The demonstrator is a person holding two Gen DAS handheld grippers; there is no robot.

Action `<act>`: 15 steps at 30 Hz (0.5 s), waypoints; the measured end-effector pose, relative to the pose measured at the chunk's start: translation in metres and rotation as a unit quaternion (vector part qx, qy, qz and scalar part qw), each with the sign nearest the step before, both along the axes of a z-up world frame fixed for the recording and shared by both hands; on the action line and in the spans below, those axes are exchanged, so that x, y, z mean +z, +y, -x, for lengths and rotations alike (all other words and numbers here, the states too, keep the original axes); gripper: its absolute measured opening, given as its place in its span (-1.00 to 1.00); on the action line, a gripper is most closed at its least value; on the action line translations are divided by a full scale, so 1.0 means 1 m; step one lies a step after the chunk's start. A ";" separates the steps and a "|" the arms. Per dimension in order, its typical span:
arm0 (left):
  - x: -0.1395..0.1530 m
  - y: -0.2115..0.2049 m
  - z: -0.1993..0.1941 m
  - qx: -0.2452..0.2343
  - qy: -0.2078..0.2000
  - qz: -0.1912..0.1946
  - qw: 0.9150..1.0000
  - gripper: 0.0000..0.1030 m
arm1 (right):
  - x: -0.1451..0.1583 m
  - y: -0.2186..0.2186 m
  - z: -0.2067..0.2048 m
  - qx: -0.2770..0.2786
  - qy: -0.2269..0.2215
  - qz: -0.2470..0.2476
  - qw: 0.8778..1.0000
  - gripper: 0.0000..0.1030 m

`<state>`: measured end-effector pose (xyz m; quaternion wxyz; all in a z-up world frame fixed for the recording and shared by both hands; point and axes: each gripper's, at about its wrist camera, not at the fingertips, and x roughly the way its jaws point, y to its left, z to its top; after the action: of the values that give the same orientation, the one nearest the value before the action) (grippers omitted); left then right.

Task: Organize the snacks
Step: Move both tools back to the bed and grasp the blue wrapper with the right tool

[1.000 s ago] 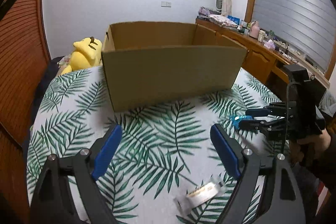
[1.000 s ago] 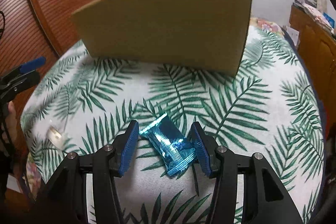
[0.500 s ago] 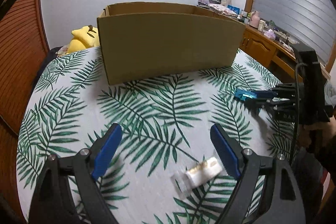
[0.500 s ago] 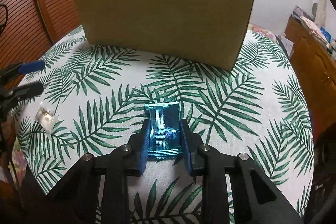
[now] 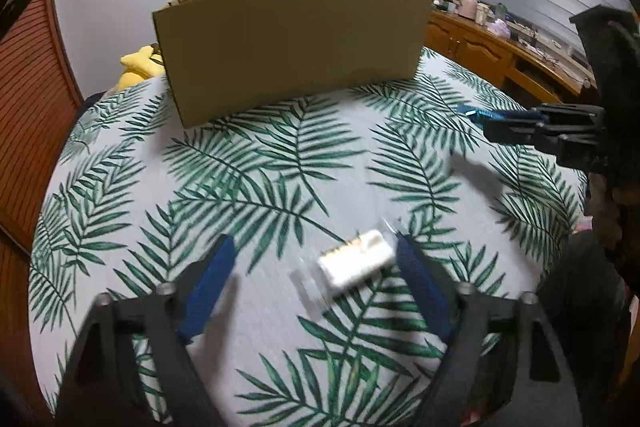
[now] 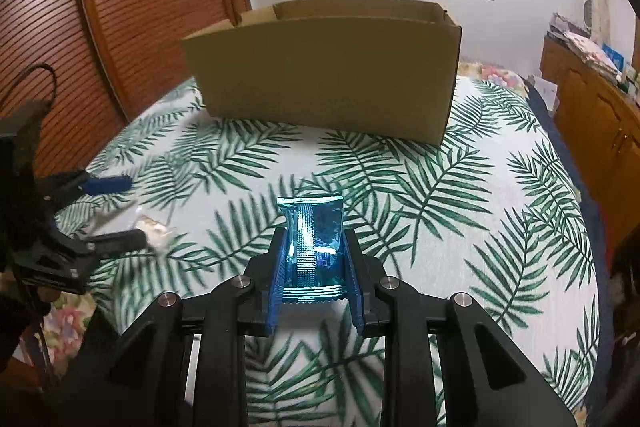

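A: Where does the right tool stand?

B: Its blue pads are pressed against both sides of the blue foil snack packet. The packet is pinched upright between them and held off the palm-leaf cloth of the bench. In the left wrist view the same packet shows edge-on, sticking out of that tool above the bench's right side.

A: And the left tool?

B: Its jaws have just been closing but are only part-way in, with a clear gap on the left. A small clear-wrapped cream snack lies on the cloth between the fingers, close to the right one. The picture is blurred there, so contact with that finger cannot be told; the left pad stands well apart from it. From the right wrist view, the left tool reaches in from the left edge, with the pale snack on the cloth at its fingertips.

A: The box?

B: The open cardboard box stands on the far part of the bench, well apart from both snacks. A yellow plush toy peeks out behind its left corner.
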<state>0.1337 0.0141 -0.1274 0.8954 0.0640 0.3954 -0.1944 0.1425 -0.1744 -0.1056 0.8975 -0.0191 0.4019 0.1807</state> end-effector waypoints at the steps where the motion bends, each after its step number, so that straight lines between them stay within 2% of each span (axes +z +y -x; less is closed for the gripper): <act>1: -0.002 -0.001 0.001 -0.003 0.004 -0.001 1.000 0.22 | 0.001 0.001 0.002 0.001 -0.001 -0.003 1.000 -0.51; 5: -0.003 -0.005 0.003 -0.010 0.007 -0.003 1.000 0.20 | 0.005 0.002 0.013 0.003 -0.007 -0.012 1.000 -0.51; 15: -0.009 -0.027 -0.007 -0.023 0.015 -0.037 0.999 0.19 | 0.004 0.000 0.026 -0.004 -0.014 -0.032 0.999 -0.51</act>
<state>0.1404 -0.0125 -0.1366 0.8817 0.1031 0.4140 -0.2014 0.1166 -0.1743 -0.1012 0.9041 0.0085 0.3830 0.1892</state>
